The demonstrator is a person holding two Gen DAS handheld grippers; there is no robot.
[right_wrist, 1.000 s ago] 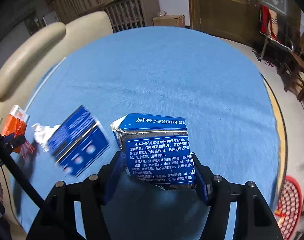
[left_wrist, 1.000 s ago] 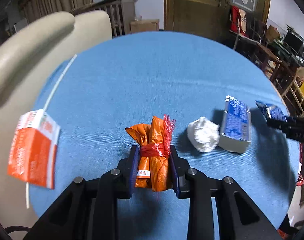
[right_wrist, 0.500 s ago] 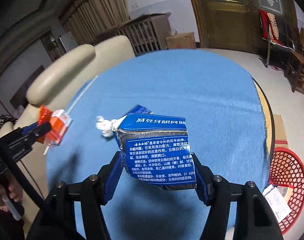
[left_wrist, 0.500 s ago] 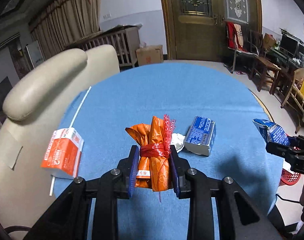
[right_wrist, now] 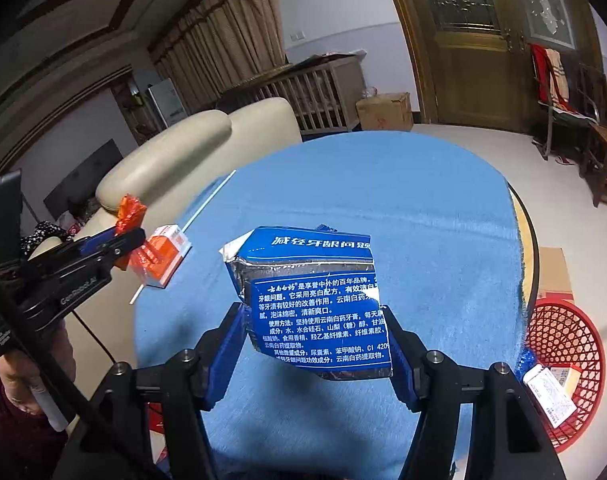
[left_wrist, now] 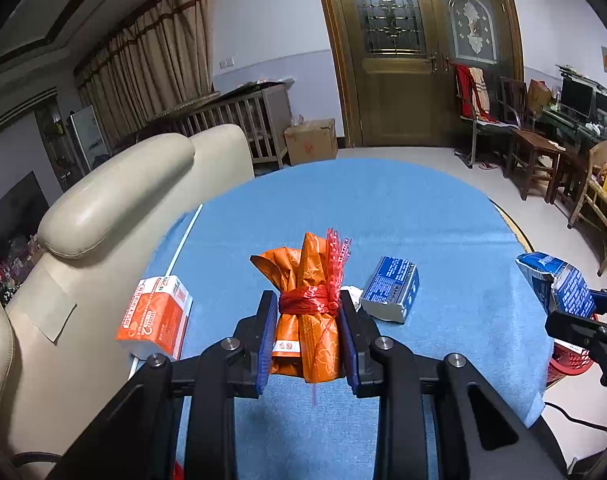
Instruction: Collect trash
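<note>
My left gripper (left_wrist: 307, 336) is shut on an orange wrapper bundle (left_wrist: 303, 320) tied with red netting, held above the round blue table (left_wrist: 383, 208). My right gripper (right_wrist: 315, 340) is shut on a torn blue toothpaste box (right_wrist: 315, 304), also lifted off the table. In the right wrist view the left gripper (right_wrist: 115, 240) shows at the left with the orange bundle (right_wrist: 131, 210). On the table lie an orange-and-white carton (left_wrist: 155, 316), a second blue box (left_wrist: 389, 294) and a crumpled white paper (left_wrist: 353, 294), partly hidden by my left fingers.
A red mesh basket (right_wrist: 563, 368) with paper in it stands on the floor beyond the table's right edge. A cream sofa (left_wrist: 123, 200) presses against the left side. A thin white stick (right_wrist: 199, 216) lies near the carton. Chairs and a wooden door stand beyond.
Both grippers have risen and drawn back from the table with their loads still held. The table items look smaller, and the room and red basket have come into view.
</note>
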